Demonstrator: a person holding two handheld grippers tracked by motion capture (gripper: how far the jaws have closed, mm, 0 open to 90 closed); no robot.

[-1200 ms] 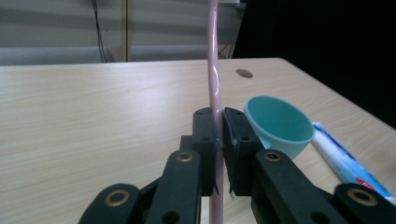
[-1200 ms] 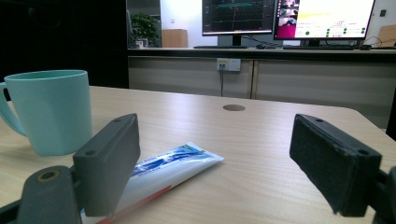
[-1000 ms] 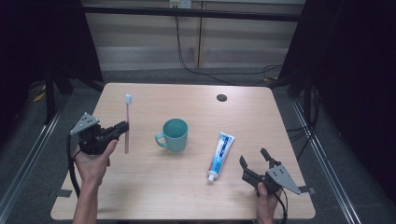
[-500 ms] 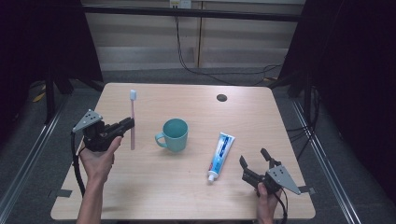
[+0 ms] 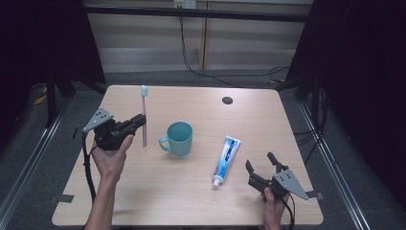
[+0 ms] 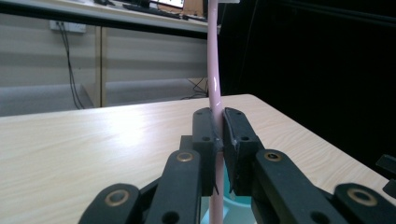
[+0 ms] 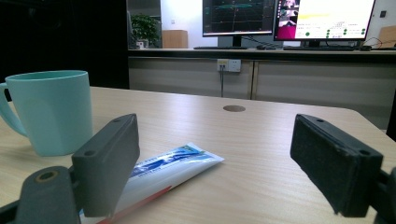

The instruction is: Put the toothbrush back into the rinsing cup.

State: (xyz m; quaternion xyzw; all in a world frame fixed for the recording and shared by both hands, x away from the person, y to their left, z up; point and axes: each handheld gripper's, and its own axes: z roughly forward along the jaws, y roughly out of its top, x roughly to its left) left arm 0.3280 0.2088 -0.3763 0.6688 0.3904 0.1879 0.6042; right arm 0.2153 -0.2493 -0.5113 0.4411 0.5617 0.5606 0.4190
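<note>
Left gripper [image 5: 139,122] clamped on pink toothbrush [image 5: 143,120], held upright above table [image 5: 191,201], just left of teal mug [image 5: 178,138]; vertical hold judged suited to lowering handle-first into mug. Slim pink handle, white bristled head on top. Right gripper [image 5: 261,163] resting wide apart, empty, near toothpaste tube [image 5: 226,159], probably awaiting use.

toothbrush [image 5: 143,117]: pink handle, white head | mug [image 5: 179,138]: teal | toothpaste tube [image 5: 226,156]: white, blue print, red stripe | table [image 5: 268,124]: pale wood grain
</note>
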